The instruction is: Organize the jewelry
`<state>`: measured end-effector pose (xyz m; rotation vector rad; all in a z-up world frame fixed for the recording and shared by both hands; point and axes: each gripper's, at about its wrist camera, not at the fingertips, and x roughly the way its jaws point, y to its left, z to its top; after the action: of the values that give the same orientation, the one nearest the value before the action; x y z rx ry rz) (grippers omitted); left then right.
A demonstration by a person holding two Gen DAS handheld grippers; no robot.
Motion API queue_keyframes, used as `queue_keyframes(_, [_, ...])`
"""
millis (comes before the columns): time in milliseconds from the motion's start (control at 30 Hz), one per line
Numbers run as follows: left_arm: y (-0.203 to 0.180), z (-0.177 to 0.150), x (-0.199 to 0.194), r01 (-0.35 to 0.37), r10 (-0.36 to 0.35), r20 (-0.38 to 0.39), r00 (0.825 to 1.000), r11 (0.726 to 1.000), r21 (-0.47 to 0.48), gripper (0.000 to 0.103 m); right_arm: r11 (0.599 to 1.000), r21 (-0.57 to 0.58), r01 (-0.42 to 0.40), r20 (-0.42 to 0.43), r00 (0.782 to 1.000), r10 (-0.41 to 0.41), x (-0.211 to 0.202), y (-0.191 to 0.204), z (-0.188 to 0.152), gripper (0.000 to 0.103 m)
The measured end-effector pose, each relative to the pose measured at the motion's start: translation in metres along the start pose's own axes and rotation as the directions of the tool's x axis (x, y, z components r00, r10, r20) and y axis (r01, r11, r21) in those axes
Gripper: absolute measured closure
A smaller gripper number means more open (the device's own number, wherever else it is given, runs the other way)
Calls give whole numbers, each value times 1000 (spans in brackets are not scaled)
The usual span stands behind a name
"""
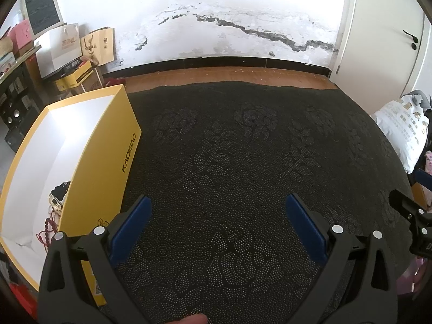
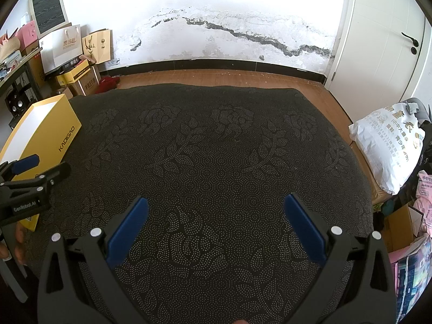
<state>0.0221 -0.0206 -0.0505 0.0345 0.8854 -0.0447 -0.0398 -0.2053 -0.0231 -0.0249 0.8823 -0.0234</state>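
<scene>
Both the left gripper (image 1: 217,226) and right gripper (image 2: 216,226) are spread apart, empty; reaching into the yellow box (image 1: 108,145) could tangle the red bead bracelet (image 1: 50,228).

A yellow box (image 1: 108,159) with a white inside and "KADIGAO" printed on its long side stands open at the left edge of the dark flower-patterned cloth (image 1: 243,148). In its near end lie the jewelry pieces: a black and pale-yellow banded piece (image 1: 58,195) against the right wall, and dark red bead strings (image 1: 48,228) just beside it
</scene>
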Motion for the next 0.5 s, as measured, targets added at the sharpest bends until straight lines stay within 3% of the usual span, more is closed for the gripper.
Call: queue_keyframes(500, [-2,-1,-2,-7,7,7,1000,1000,10,6,1000,-2,1,-1,1000,-1,0,0,0,6])
